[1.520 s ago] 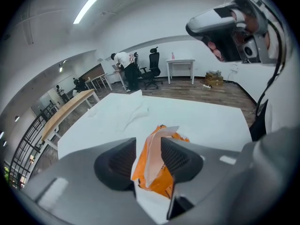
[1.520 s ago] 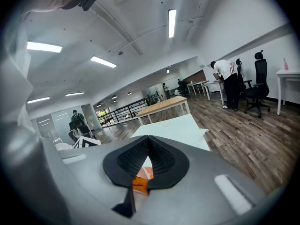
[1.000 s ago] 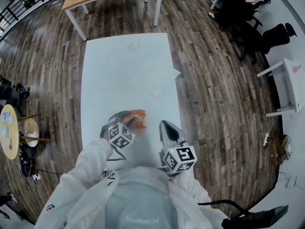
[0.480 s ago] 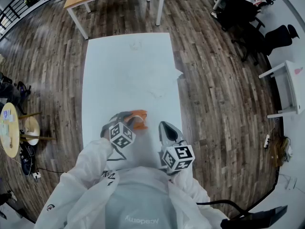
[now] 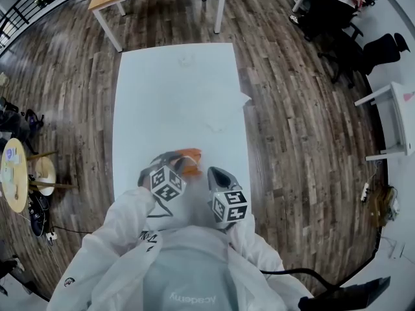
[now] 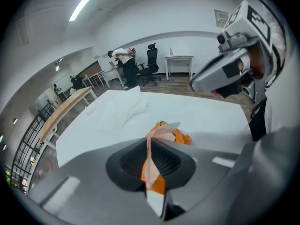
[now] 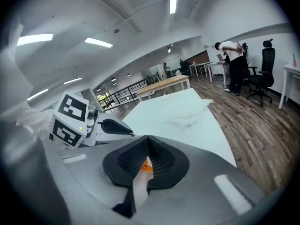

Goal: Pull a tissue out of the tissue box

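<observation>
Left hand-held gripper (image 6: 149, 144) jaws are closing, pinching the orange tissue pack (image 6: 180, 136). The clenched, empty right hand-held gripper (image 7: 147, 144) has dropped beside it, probably to pull a tissue.

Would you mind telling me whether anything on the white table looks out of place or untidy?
Yes: thin, crumpled white sheets, probably tissues, lie loose on the long white table, and one sheet's corner pokes out past the table's right edge in the head view. Nothing else stands out.
</observation>
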Demonstrator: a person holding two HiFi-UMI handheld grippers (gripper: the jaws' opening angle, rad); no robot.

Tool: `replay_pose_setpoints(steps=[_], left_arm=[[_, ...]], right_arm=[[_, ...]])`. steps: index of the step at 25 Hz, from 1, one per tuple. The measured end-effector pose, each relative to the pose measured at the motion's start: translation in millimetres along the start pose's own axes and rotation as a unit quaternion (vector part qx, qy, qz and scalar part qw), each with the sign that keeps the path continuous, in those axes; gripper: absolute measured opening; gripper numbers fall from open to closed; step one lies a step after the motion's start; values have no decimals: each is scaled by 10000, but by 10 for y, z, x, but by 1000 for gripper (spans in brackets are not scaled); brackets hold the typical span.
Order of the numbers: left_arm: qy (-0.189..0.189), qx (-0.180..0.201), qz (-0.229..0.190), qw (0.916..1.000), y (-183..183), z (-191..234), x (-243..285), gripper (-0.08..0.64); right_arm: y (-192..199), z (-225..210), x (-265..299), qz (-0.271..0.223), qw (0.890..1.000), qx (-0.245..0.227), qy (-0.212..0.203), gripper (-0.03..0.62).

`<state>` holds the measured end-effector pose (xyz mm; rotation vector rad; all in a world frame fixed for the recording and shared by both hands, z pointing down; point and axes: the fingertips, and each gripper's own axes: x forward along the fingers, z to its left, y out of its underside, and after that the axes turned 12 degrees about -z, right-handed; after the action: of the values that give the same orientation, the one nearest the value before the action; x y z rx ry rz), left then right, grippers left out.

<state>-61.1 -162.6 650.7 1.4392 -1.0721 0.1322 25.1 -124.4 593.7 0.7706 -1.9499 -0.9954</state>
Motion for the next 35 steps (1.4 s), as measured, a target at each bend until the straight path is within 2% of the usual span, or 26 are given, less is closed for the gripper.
replay_pose_setpoints(steps=[12,24,35], left_arm=[[10,31,10,10000,-21,-51,7,9],[10,48,-8,10000,-60,-50,-4,3],[37,145,-41,9999,-102,-82,-70,3]], right_arm=[[658,220,282,783,9961,-40,-397,2],[924,352,466,1119,9911,363,-619,2],[1046,346,609,1284,9893,429,-541,2]])
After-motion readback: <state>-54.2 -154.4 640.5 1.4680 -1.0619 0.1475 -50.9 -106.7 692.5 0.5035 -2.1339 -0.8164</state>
